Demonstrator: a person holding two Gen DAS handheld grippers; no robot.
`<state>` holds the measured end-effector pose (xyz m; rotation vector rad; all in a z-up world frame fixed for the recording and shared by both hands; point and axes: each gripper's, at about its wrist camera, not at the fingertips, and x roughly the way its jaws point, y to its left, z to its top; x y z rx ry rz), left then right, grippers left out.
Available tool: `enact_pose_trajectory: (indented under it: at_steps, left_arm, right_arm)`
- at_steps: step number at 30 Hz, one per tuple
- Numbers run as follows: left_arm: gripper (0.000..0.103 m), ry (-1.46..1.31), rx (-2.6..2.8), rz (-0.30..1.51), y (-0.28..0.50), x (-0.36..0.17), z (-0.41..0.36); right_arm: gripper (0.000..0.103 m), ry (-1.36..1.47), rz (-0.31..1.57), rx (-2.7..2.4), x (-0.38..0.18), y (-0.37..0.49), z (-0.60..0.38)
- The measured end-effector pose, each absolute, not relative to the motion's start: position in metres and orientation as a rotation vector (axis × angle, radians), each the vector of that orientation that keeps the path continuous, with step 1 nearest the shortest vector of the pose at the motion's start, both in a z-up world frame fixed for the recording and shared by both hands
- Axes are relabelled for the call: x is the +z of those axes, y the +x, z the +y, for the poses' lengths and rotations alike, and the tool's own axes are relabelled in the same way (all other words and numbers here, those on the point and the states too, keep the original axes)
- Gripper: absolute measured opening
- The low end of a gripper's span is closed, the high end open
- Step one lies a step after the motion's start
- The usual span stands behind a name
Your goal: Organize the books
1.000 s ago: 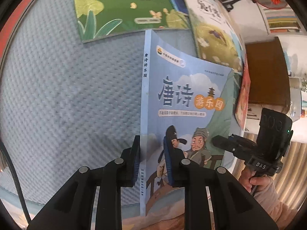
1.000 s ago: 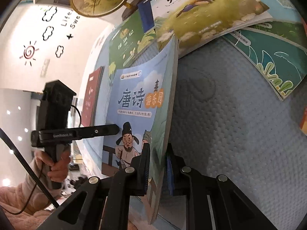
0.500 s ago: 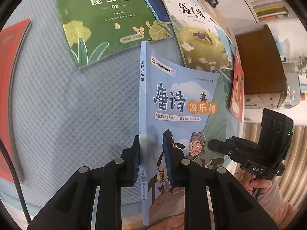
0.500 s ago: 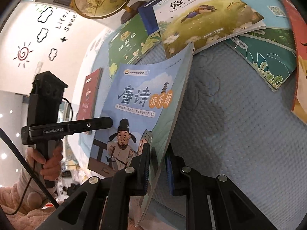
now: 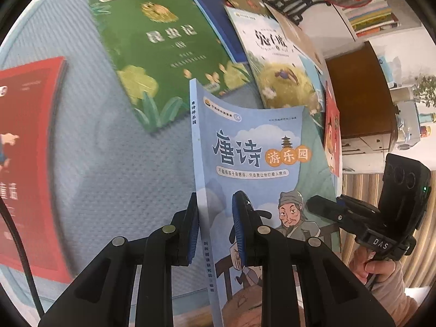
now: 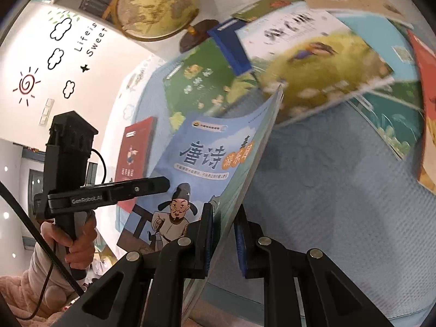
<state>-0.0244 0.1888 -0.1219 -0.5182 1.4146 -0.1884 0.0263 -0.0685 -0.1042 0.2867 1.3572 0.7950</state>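
A light blue picture book (image 5: 253, 150) with two cartoon men on its cover hangs above the blue quilted mat (image 5: 109, 177), held from both sides. My left gripper (image 5: 215, 196) is shut on its spine edge near the bottom. In the right wrist view, my right gripper (image 6: 223, 207) is shut on the opposite, open edge of the same blue book (image 6: 207, 152), whose cover bows slightly. Each gripper shows in the other's view: the right gripper (image 5: 327, 209) at the cover's right, the left gripper (image 6: 160, 184) at its left. A hand holds each handle.
Other books lie spread on the mat: a green one (image 5: 169, 51), a dark blue one (image 5: 212, 13), a white and yellow one (image 5: 278, 65), a red one (image 5: 27, 150) at the left and an orange-red one (image 5: 332, 136) at the right. A globe (image 6: 158, 2) stands behind.
Both grippers have risen with the blue book between them, away from the mat. More of the mat and the books lying around it shows now, including the red book at the left.
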Motion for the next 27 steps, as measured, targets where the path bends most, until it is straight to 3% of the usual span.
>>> enact_pose_trajectory:
  at_steps: [27]
  left_arm:
    - [0.019,-0.594,-0.021,1.303,-0.056,-0.08,0.358]
  right_arm:
    - [0.016,0.123,1.297,0.954,-0.062,0.023,0.116]
